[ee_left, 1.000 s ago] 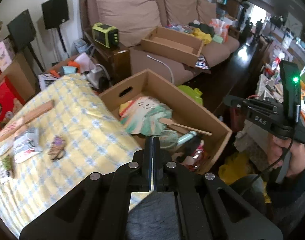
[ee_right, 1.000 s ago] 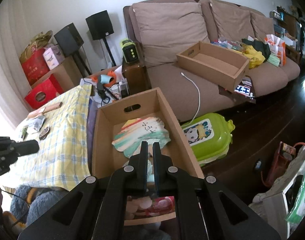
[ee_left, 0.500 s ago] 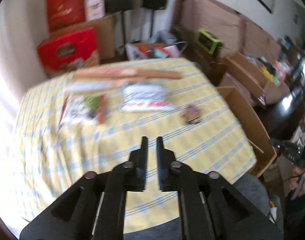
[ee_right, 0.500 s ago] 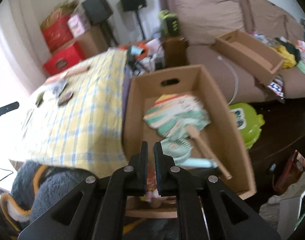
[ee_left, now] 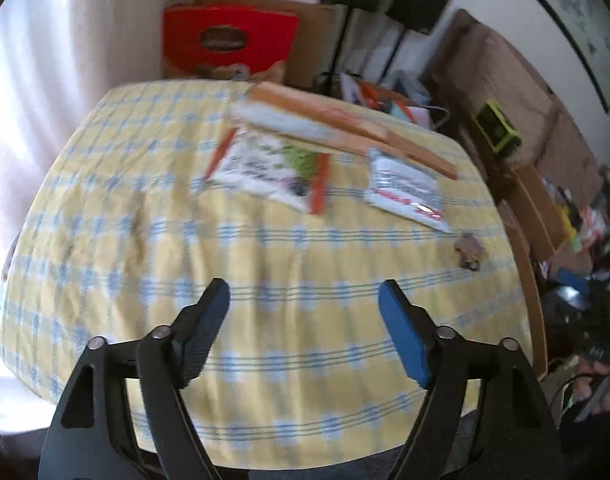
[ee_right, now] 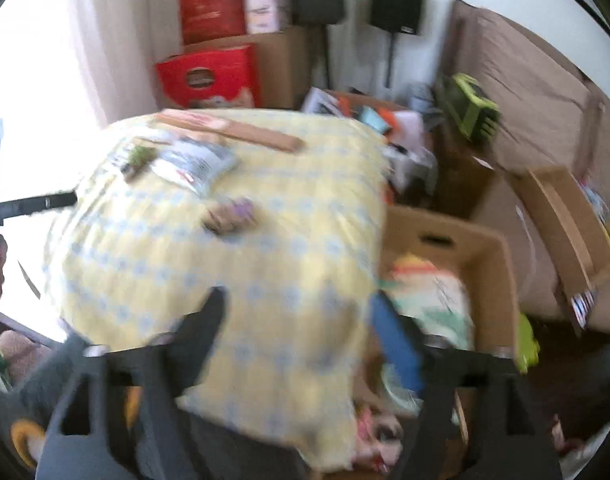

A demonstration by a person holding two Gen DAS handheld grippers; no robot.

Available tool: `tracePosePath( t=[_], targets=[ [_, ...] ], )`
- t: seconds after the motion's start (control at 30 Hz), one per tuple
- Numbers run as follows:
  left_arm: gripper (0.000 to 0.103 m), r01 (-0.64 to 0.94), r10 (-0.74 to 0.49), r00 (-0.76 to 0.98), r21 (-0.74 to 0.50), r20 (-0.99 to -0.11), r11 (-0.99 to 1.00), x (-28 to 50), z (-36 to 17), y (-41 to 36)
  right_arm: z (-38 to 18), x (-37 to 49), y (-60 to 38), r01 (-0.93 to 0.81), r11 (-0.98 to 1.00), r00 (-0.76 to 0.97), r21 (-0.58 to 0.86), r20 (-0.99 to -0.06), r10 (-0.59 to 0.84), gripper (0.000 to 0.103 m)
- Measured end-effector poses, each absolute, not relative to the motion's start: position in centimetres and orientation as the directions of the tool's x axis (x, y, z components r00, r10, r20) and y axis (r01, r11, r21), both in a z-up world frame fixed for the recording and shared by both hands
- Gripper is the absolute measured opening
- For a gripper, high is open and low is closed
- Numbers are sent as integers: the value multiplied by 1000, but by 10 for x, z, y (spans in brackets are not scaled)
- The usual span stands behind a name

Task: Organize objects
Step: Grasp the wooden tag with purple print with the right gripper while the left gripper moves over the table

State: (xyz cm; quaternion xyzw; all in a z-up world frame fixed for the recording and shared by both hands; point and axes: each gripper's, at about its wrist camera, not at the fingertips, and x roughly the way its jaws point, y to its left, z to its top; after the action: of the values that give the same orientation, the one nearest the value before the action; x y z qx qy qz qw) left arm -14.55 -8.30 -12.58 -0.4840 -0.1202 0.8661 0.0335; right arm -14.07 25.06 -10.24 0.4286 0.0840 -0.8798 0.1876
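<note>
My left gripper [ee_left: 305,300] is open and empty above the near part of the yellow checked table [ee_left: 153,248]. On the table lie a white-and-orange packet [ee_left: 273,168], a silver packet [ee_left: 405,192], a long wooden box [ee_left: 345,124] and a small brown-purple item [ee_left: 471,256]. My right gripper [ee_right: 297,312] is open and empty over the table's right edge. The small item [ee_right: 229,216], silver packet [ee_right: 197,164] and wooden box [ee_right: 229,130] show there too. A cardboard box [ee_right: 489,256] beside the table holds a paper fan [ee_right: 429,296].
Red boxes [ee_left: 229,44] and black speakers [ee_right: 393,4] stand behind the table. A brown sofa [ee_right: 537,92] carries a flat cardboard tray [ee_right: 565,220]. A green device [ee_right: 473,108] sits on a side table. The right view is motion-blurred.
Both grippers have opened from shut. Both swung left, away from the cardboard box toward the table; the left now faces the packets.
</note>
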Motion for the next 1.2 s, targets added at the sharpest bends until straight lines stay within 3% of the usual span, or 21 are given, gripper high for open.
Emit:
tracePosePath(
  t=[0.1,0.4,0.6,0.73,1.0,1.07,1.2],
  targets=[
    [93,106,116,-533,-201,-838,-974,-140,-131,-101,-108,-173,213,442,-897,-540,-28,-807,-241,92],
    [93,97,151,-521,-234,-840,-967,-140,-142,-120,-152,-219,151,510,-859,-454,-31,-859,-238,92],
    [94,93,163,-534,-250,-829,-964,-143,-139,-123,-161,-227,165,458,-887,-439,48,-856,-273,80],
    [94,99,187,-527,-279,-829,-955,-146,-139,-125,-157,-230,161,444,-896,-468,11,-850,-242,50],
    [95,64,271,-534,-358,-801,-932,-153,-122,-106,-145,-220,172,416,-908,-500,47,-822,-272,49],
    [102,-12,340,-522,-392,-782,-920,-161,-115,-81,-135,-217,181,390,-917,-515,79,-807,-288,49],
    [103,-162,361,-568,-330,-739,-930,-182,-101,-27,-114,-210,196,362,-928,-543,87,-790,-286,50]
  ],
)
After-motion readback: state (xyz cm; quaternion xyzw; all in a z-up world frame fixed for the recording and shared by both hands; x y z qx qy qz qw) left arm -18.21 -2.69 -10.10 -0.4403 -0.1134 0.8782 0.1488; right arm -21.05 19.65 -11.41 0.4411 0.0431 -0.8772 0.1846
